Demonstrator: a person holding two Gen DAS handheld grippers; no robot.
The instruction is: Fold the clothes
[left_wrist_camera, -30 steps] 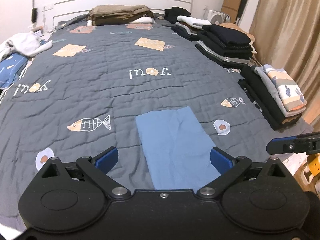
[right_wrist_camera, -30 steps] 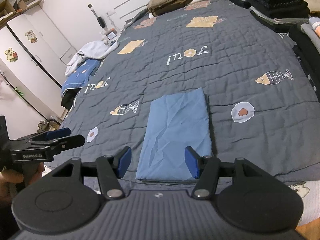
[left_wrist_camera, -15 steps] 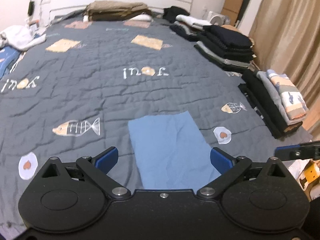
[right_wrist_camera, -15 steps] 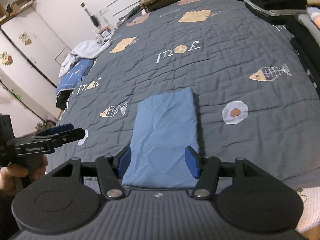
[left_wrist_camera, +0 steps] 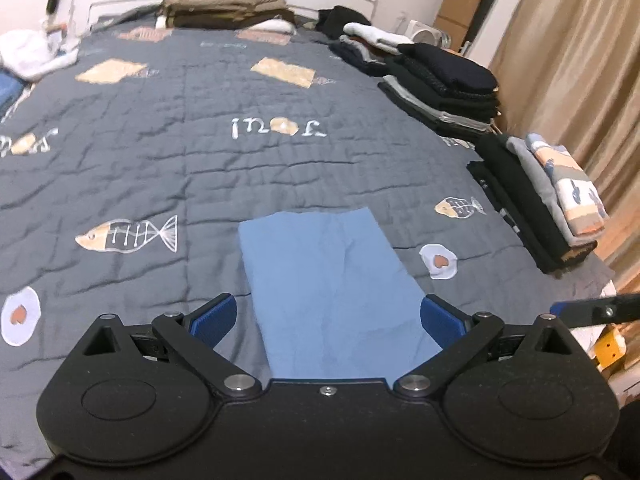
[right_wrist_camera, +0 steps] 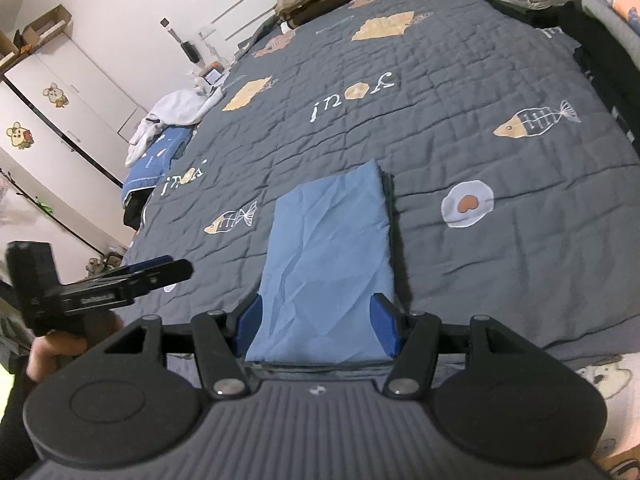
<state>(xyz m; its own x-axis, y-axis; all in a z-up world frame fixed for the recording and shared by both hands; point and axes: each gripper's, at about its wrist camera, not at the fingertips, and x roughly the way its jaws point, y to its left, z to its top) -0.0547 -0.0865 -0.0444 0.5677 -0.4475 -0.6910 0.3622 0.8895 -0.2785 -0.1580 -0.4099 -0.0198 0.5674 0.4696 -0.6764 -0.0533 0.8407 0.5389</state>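
One blue garment (left_wrist_camera: 332, 288) lies flat on the grey quilted bed (left_wrist_camera: 200, 160), already laid as a long narrow rectangle with squared edges, its near end at six o'clock from the middle of the bed, close to the foot edge, and its far end pointing toward twelve. Whether that rectangle is a finished fold or a halfway one awaiting another turn, I can't say from here. The left tongs (left_wrist_camera: 328, 318) hover low over the near end with their blue pads spread wide, either side of the cloth, gripping nothing; the right tongs (right_wrist_camera: 318, 326) hang the same way, pads apart and empty, straddling the near edge. It looks a thin, light, limp thing, creased all over, so I'd guess it will sag and slide if lifted from the middle; the two near corners, or the doubled edge along its right side where a darker layer peeks out, seem the better places to pinch. Counting round: one blue piece in the open, three dark stacks of folded clothes (left_wrist_camera: 444, 88) along the three o'clock edge, one brown pile (left_wrist_camera: 228, 10) at twelve by the headboard, and one loose white heap (right_wrist_camera: 176, 116) off at nine o'clock.
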